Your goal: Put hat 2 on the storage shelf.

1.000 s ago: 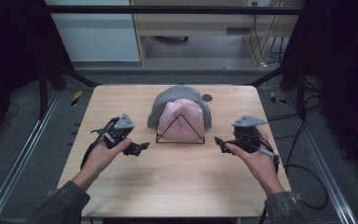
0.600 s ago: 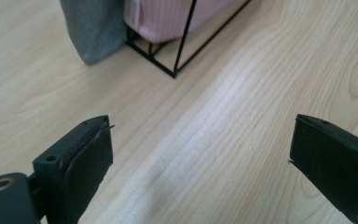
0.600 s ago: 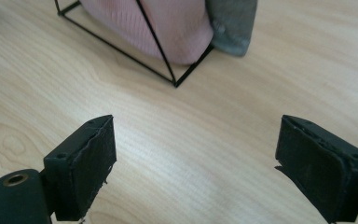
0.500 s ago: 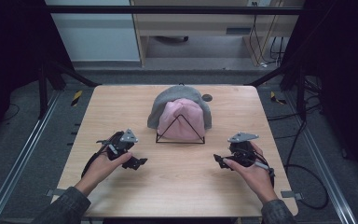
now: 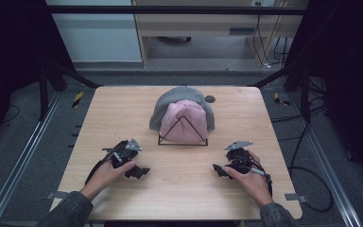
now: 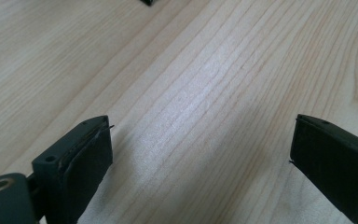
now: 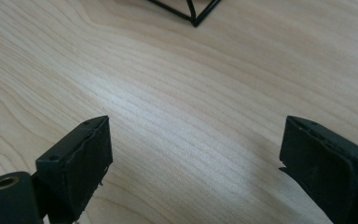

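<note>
Resting low on the wooden table (image 5: 184, 189), the left gripper (image 5: 141, 172) and right gripper (image 5: 217, 170) sit wide open, holding nothing. Both lie well short of the black wire stand (image 5: 183, 132) propping the pink hat (image 5: 184, 113) and grey hat (image 5: 179, 97), seemingly parked at ease.

A light wooden square table (image 5: 123, 109) is set on a grey carpeted floor (image 5: 33, 142) in a dim room.

A pale wooden cabinet (image 5: 194, 28) and a white wall panel (image 5: 94, 40) are seen behind, flanked by black curtains (image 5: 9, 56); black cables (image 5: 312, 175) are trailed across the floor.

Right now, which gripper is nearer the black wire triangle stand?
Right, but only slightly. The right gripper sits just ahead of the black wire triangle stand's right corner; the left gripper lies ahead of its left corner, a bit farther off. Both are open.
</note>
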Tool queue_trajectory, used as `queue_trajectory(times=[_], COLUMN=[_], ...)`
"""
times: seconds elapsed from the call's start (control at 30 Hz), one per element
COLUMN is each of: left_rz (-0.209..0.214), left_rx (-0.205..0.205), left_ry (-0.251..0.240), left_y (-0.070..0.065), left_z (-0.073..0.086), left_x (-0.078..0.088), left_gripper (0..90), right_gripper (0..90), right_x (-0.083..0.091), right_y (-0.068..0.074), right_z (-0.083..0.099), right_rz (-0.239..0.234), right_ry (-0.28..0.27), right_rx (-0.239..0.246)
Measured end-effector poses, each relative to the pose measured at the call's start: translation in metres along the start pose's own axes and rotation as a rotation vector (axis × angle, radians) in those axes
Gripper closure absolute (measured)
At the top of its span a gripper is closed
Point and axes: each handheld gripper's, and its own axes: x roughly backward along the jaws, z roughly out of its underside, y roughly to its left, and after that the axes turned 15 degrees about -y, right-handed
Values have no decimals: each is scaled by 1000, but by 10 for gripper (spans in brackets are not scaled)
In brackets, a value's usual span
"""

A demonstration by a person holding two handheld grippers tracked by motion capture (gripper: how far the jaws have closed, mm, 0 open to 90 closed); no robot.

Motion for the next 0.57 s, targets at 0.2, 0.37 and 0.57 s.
queue_trajectory(times=[0.2, 0.37, 0.57], left_rz=[-17, -26, -19], left_rx=[-14, -7, -9], left_ry=[-2, -63, -75], left_y=[-3, -4, -4], left_z=[6, 13, 15], left_x=[-5, -4, -3], left_gripper=[15, 0, 0], right_gripper=[59, 26, 26], right_x=[-7, -6, -3], right_y=[4, 6, 6], right_z=[8, 17, 24], right_rz=[43, 41, 36], right_ry=[19, -51, -99], right_rx=[23, 24, 27])
